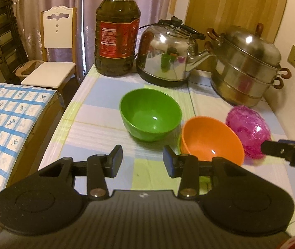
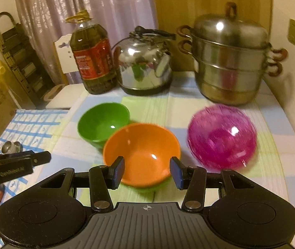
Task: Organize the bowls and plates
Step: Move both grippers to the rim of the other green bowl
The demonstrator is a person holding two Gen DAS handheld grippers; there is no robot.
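Landmark: orange bowl point(image 2: 142, 154), upright on the checked tablecloth point(image 2: 272, 151), mouth up, nothing inside.
Green bowl point(image 1: 150, 117): upright, just beside the orange bowl on its far-left side; in the right wrist view the two rims overlap, contact cannot be told.
Pink bowl point(image 2: 222, 137): translucent, to the right of the orange bowl, a strip of cloth showing between them; blurred, so its tilt is uncertain.
Left gripper point(image 1: 142, 160): jaws partly open with nothing between the pads, only cloth visible in the gap; sits to the near-left of the orange bowl, apart from it.
Right gripper point(image 2: 147, 172): jaws partly open, holding nothing; the pads frame the near rim of the orange bowl in view, pads not pressing on it.
Kettle point(image 1: 166, 56): steel, behind the orange bowl, past the green one.
Oil bottle point(image 1: 117, 33): left of the kettle, far-left of the orange bowl.
Steamer pot point(image 2: 230, 62): stacked, lidded, far-right of the orange bowl, behind the pink one.
Chair point(image 1: 54, 47): beyond the table's far-left corner.
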